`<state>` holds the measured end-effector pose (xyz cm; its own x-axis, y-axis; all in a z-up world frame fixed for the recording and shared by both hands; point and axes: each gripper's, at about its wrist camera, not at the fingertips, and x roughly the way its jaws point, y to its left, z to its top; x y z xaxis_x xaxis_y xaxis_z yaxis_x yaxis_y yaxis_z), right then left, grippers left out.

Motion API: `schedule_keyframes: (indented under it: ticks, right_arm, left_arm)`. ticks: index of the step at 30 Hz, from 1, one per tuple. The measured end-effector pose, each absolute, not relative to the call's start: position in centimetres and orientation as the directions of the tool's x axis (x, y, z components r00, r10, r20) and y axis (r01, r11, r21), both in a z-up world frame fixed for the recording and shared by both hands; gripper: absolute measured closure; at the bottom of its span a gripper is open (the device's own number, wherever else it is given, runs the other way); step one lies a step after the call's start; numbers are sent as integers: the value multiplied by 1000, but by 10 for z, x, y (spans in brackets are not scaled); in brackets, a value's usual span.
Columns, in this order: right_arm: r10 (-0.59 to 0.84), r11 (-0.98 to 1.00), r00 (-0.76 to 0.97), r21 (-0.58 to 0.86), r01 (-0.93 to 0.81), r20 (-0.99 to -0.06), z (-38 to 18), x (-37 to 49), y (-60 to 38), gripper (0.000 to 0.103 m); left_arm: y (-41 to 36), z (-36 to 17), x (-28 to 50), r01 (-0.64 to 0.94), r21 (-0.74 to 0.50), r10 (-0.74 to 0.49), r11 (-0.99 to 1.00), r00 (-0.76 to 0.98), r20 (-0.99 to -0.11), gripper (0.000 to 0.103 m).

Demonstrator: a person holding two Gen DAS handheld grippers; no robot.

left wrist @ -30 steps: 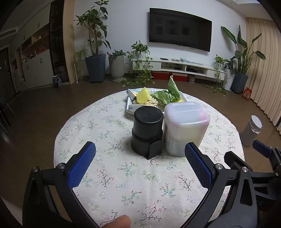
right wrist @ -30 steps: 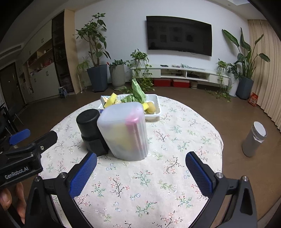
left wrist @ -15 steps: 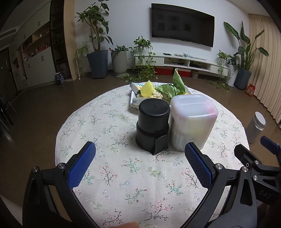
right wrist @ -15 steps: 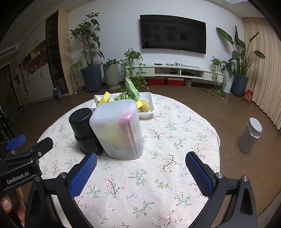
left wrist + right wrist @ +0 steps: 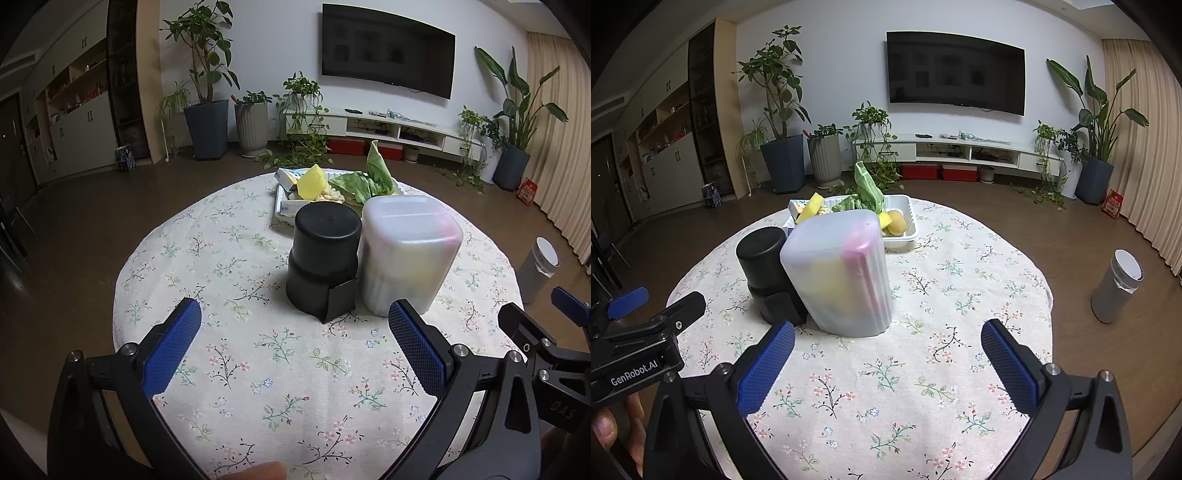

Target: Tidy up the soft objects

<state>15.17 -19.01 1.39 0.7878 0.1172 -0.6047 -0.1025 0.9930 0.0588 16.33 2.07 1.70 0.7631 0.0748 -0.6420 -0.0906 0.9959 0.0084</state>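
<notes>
**Both grippers poised before the frosted container**

The left gripper (image 5: 294, 332) and right gripper (image 5: 887, 352) hover wide open and empty above the floral tablecloth (image 5: 960, 295). The frosted container (image 5: 842, 273) stands touching a black cylinder (image 5: 323, 258); behind it sits a white tray (image 5: 905, 221) of soft items. Approach low and centred, probably. The container's blurred yellow and pink contents are unidentifiable.
</notes>
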Motion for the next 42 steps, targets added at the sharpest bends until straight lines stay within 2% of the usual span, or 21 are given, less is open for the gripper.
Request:
schedule_keyframes:
  ticks: [42]
  right_arm:
    - [116,993,785,58,-102,-608,15,150,-189,0]
  left_arm:
    - [19,12,166,-100,16,86,995,751,-655,0]
